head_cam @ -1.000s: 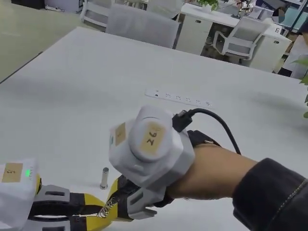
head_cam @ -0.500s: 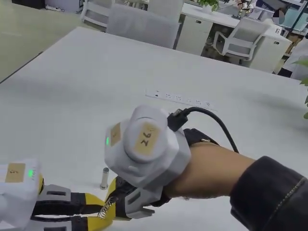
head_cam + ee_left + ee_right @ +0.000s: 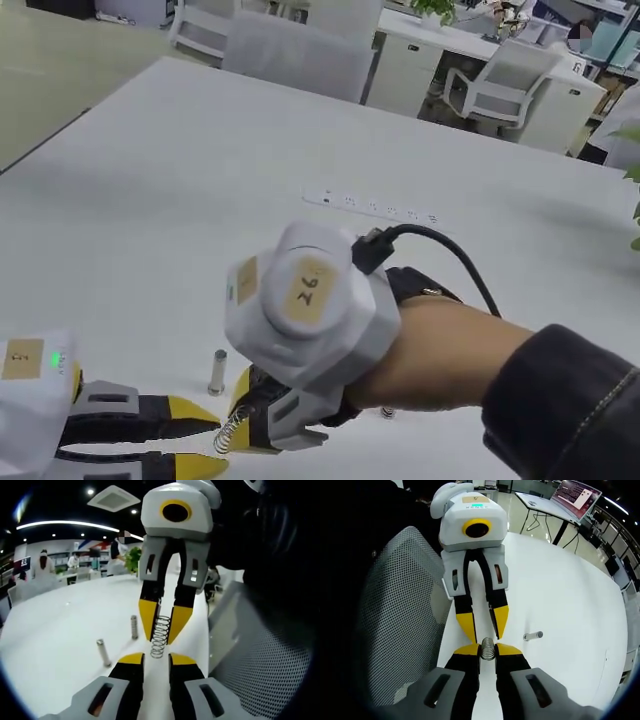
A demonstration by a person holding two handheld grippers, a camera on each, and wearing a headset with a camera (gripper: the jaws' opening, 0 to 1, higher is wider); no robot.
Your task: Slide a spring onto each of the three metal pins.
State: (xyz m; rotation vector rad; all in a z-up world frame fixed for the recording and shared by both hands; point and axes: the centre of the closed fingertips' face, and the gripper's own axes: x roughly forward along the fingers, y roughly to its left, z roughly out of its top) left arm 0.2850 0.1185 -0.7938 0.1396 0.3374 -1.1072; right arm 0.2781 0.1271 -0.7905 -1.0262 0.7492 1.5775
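The left gripper point(image 3: 203, 440) has its jaws spread and holds nothing. Just beside its tips, the right gripper point(image 3: 248, 418) pinches the one spring point(image 3: 232, 431). The head view shows one upright pin point(image 3: 217, 371) on the table point(image 3: 150, 200). The left gripper view shows two, a nearer pin point(image 3: 103, 652) and a farther pin point(image 3: 134, 627).

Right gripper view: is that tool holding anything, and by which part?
The right tool pinches a small coiled metal spring by one end; the rest juts out beyond its jaws.
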